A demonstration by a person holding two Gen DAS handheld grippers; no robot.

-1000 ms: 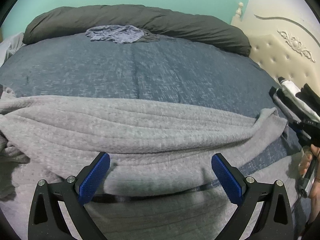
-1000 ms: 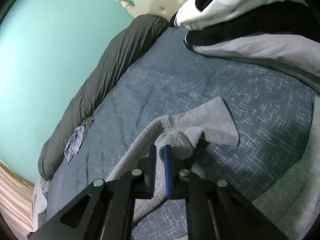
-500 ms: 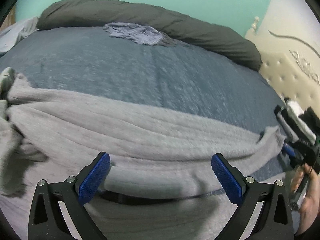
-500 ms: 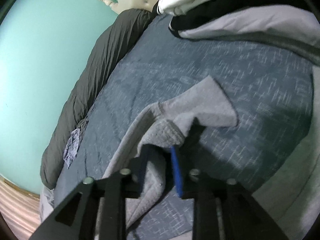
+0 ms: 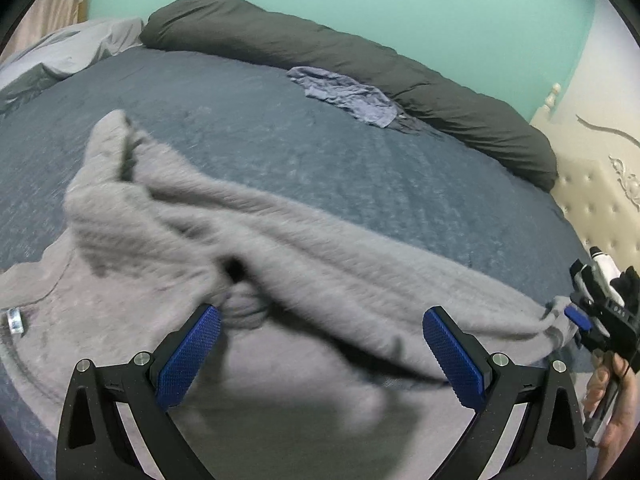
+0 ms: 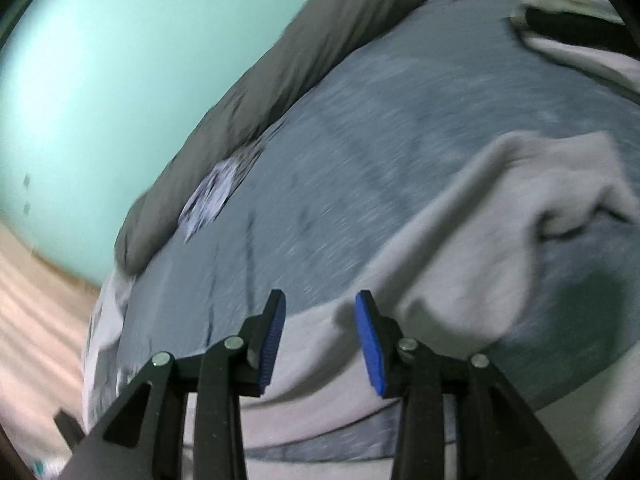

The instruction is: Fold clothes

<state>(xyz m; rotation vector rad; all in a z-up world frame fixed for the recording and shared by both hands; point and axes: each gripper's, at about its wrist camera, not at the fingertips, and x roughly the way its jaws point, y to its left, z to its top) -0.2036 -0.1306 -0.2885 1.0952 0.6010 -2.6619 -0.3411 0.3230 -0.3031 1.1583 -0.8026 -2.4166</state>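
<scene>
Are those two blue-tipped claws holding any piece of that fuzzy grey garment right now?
No. The left gripper stands wide open above the grey fleece garment. The right gripper has just been opening; nothing is pinched between its pads.

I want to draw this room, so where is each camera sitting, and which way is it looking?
Left wrist: rides on the left gripper, open, looking down across the grey garment and bed; the right gripper and a hand show.
Right wrist: rides on the right gripper, tilted, jaws just opened, nothing between them.
Shared: grey garment, dark bolster, crumpled blue cloth, teal wall.
</scene>
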